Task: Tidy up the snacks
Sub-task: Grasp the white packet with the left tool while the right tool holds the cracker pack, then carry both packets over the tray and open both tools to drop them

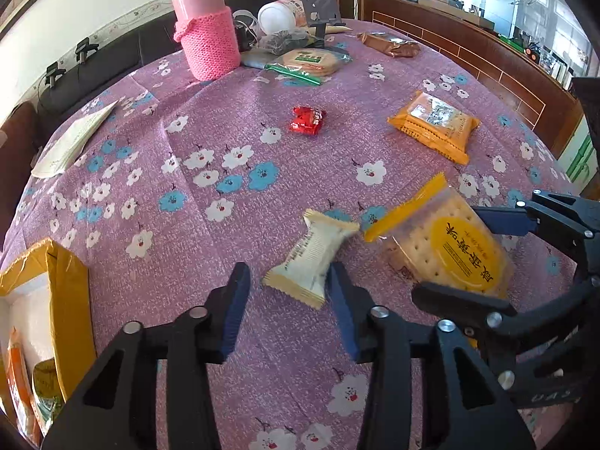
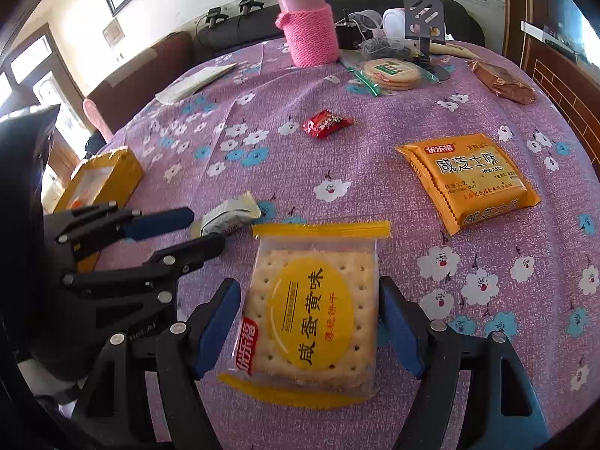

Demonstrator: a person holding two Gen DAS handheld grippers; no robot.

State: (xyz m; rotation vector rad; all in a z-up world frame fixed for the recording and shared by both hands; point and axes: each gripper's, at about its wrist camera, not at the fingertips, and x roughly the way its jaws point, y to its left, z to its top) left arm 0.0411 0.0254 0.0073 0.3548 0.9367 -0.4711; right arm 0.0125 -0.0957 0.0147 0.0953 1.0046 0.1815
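Note:
My left gripper [image 1: 288, 300] is open, its blue-padded fingers on either side of the near end of a cream snack packet [image 1: 313, 258] on the purple flowered cloth. My right gripper [image 2: 309, 322] is open around a clear cracker pack with a yellow label [image 2: 311, 315], which lies flat between the fingers; I cannot tell whether the pads touch it. The same pack [image 1: 446, 247] and right gripper [image 1: 487, 258] show in the left wrist view. A yellow cardboard box [image 1: 63, 292] holding several snacks sits at the left table edge.
Farther back on the table [image 2: 262, 112] lie an orange biscuit pack [image 2: 468, 180], a red candy [image 2: 326, 123], a bag of round crackers [image 2: 392, 73] and a brown packet [image 2: 502, 82]. A pink bottle [image 2: 305, 26], phone stand [image 2: 425, 18] and paper [image 2: 195, 82] stand behind.

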